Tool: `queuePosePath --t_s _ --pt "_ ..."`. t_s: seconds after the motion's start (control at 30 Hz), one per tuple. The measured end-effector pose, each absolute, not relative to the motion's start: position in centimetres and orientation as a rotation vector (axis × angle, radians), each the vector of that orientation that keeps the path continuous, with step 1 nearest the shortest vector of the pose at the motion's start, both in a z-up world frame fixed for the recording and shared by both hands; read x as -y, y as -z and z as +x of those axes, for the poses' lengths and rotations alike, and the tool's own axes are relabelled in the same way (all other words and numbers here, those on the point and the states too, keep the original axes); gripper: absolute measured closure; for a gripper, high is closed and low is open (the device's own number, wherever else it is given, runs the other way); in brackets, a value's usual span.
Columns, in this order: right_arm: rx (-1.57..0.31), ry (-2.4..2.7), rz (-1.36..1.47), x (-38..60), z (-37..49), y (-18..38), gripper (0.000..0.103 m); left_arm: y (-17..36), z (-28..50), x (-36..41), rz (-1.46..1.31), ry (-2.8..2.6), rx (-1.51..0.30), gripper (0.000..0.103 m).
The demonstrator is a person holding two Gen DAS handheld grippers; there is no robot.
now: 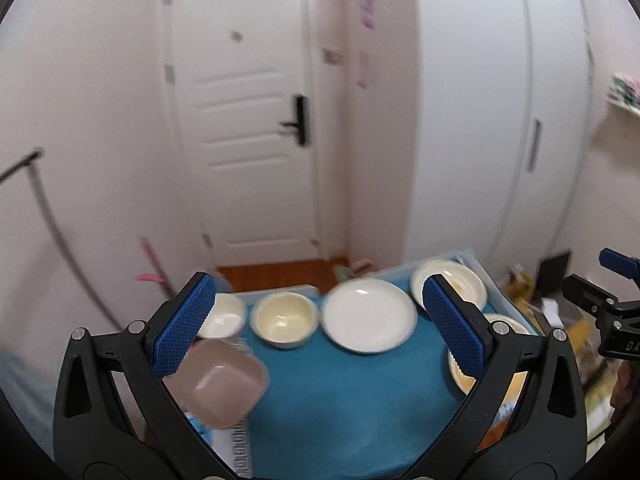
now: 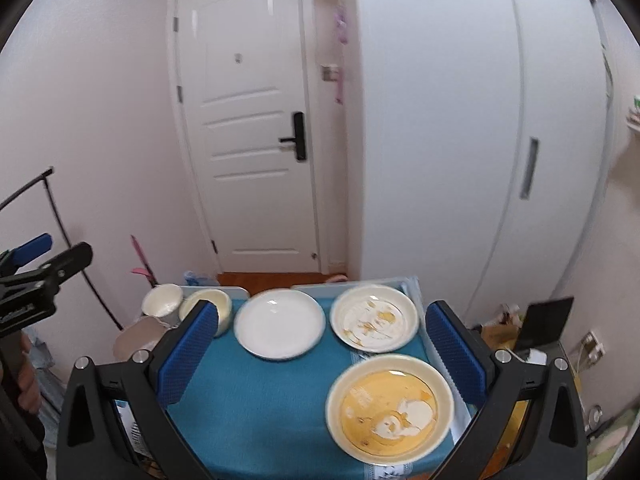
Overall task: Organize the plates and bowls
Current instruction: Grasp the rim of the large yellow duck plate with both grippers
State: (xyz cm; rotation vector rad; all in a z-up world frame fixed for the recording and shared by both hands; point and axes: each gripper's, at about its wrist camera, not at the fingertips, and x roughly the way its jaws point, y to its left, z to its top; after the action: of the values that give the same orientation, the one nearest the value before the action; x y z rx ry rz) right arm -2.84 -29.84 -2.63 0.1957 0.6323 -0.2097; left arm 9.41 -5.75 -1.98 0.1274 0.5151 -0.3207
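- Nearest item, right view: yellow picture plate, round with a cream rim, at the near right of the blue-covered tabletop, partly between the pads of my right tool.
- My right tool: jaws spread wide, holding nothing, poised above the near edge.
- My left tool: likewise spread wide and empty, over the near left of the cloth.
- Brown square bowl: near left, just beside my left tool's left pad; it looks to overhang the left edge.
- Far row, left to right: small white bowl, cream bowl, plain white plate, cream patterned plate. The two bowls sit very close; I cannot tell if they touch.
- Progress, as I judge it: nothing is stacked or nested; every piece lies singly. Plates are not yet gathered with plates, nor bowls with bowls. All sorting remains.
- Edges: the two right-hand plates sit close to the right edge; the white bowl is at the far left corner.
- Open room: bare cloth runs through the centre and near-middle, enough to set a stack.
- Beyond the far edge: wooden floor and a white door; wardrobe to the right.
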Motion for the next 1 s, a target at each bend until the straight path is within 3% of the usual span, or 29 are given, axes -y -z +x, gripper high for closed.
queuePosePath --t_s 0.6,0.67,0.77,0.93,1.0 --pt "-0.986 0.103 0.498 44.7 -3.6 20.3 0.001 21.7 14.6 22.7 0.205 0.54 -1.034 0.001" --pt "-1.036 0.046 0.514 45.7 -3.0 22.6 0.01 24.1 14.9 23.7 0.18 0.529 -1.091 0.004" --pt "-1.107 -0.035 0.516 46.8 -1.6 25.6 0.028 27.3 15.3 24.8 0.147 0.488 -1.177 0.017" --pt "-1.142 -0.102 0.489 48.2 -0.2 28.5 0.043 30.0 15.0 25.5 0.143 0.436 -1.234 0.025" --pt "-1.141 -0.113 0.486 48.6 -0.1 28.9 0.047 30.5 15.0 25.7 0.14 0.431 -1.242 0.034"
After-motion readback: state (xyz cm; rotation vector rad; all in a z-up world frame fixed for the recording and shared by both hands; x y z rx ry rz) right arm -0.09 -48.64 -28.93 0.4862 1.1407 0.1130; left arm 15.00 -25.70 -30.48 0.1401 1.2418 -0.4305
